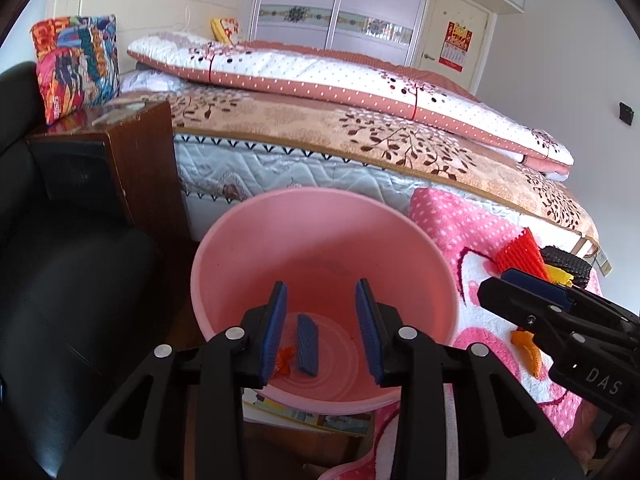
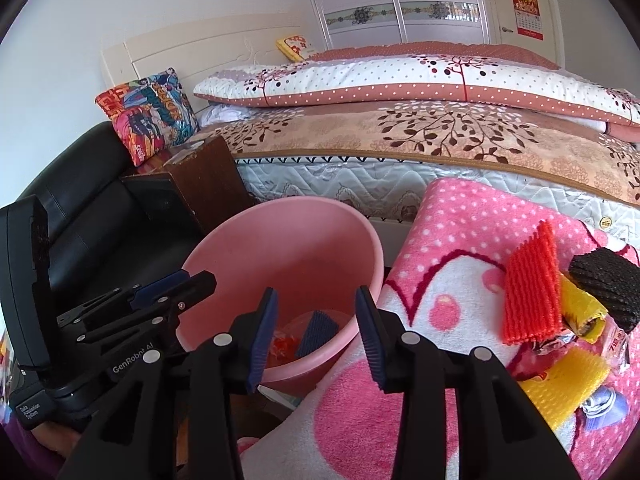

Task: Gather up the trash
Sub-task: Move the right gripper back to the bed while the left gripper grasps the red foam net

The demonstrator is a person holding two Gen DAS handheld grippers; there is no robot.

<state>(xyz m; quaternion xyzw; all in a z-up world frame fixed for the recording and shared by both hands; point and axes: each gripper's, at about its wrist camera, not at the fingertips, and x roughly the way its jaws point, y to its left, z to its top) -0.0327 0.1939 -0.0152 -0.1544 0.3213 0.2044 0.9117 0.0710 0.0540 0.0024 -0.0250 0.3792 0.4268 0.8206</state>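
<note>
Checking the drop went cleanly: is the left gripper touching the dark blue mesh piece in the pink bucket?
Apart. The left wrist view shows the left gripper open above the pink plastic bucket, with the dark blue mesh piece lying on the bottom, clear of both pads.

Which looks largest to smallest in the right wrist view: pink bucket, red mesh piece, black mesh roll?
1. pink bucket
2. red mesh piece
3. black mesh roll, partly cut off at the picture's edge, so its rank is unsure.

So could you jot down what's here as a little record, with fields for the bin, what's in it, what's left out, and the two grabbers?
bin: pink bucket on the floor beside the bed
in bin: blue foam net, orange scraps
still out: red foam net, black foam net, yellow foam net on pink blanket
left gripper: open, empty, over the bin
right gripper: open, empty
</note>
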